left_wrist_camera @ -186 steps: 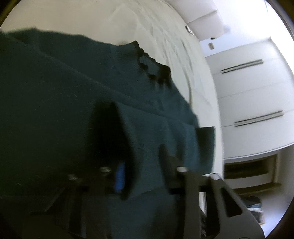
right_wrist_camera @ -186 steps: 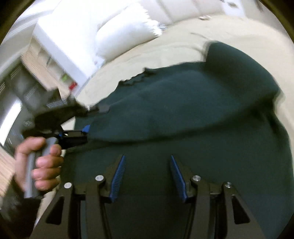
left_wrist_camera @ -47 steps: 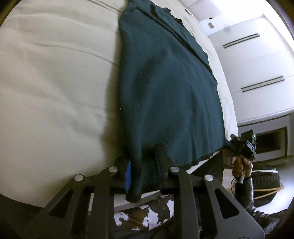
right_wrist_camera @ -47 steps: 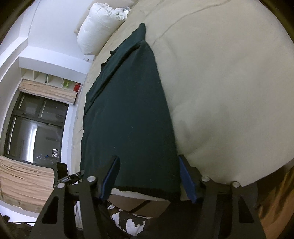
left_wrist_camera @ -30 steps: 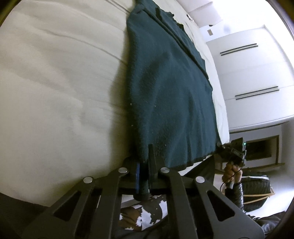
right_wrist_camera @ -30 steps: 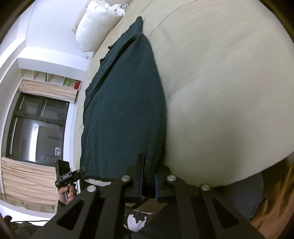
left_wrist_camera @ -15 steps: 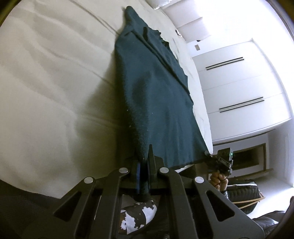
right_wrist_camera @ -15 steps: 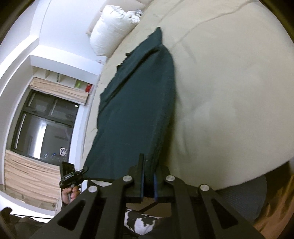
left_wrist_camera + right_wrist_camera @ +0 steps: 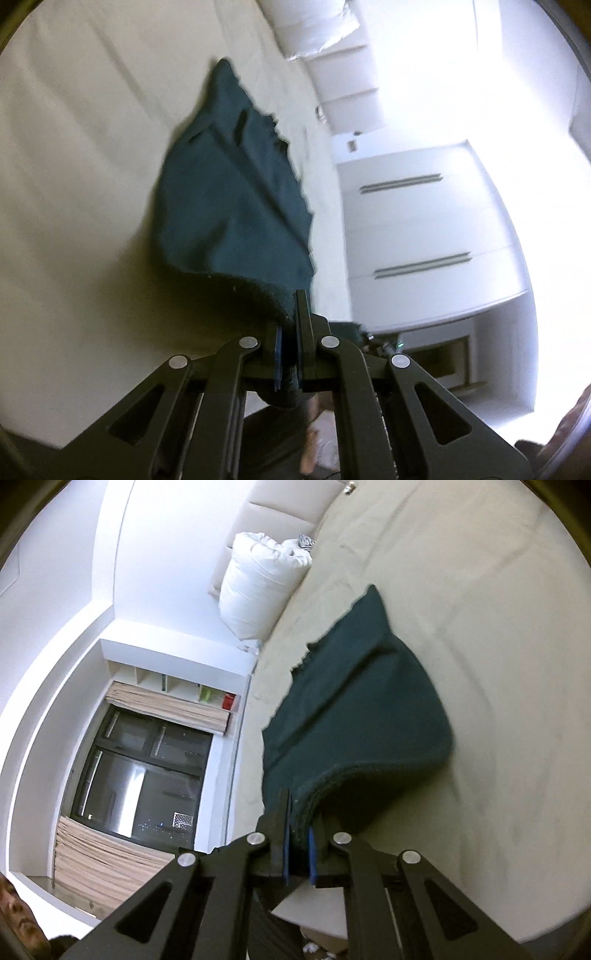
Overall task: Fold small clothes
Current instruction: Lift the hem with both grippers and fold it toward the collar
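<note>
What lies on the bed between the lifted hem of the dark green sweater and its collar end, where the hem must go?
Nothing visible does. The sweater lies alone on the bed; the pillow sits beyond its far end, apart from it.

Bed with cream sheet, creased, fills most of both views. White pillow upright at bed's head, against padded headboard. White wardrobe beside bed, two long bar handles. Dark window with beige blind rolled above it. White cubby shelf over window; green and red items in cubbies. Walls white.
</note>
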`<act>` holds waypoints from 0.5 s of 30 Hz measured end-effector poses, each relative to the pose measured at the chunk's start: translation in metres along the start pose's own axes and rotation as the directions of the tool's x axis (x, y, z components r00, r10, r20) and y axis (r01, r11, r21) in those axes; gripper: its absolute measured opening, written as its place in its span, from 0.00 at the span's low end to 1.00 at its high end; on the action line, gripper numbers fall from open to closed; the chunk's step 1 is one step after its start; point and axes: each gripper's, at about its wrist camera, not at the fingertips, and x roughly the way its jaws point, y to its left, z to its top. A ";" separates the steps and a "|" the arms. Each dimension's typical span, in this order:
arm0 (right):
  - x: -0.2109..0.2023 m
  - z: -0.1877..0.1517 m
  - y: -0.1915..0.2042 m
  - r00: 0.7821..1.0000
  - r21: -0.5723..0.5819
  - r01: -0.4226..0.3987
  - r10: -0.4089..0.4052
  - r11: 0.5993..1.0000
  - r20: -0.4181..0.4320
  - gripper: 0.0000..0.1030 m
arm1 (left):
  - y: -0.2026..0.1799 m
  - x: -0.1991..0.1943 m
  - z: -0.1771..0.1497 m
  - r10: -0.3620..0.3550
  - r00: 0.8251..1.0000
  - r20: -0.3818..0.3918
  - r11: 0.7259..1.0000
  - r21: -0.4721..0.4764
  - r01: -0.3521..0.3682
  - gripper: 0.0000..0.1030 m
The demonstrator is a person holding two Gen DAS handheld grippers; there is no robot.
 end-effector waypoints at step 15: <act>0.093 0.136 -0.006 0.995 0.086 0.045 -0.053 0.995 0.084 0.08 | 0.003 0.070 0.149 -0.034 0.990 0.136 0.988 -0.144 0.054 0.03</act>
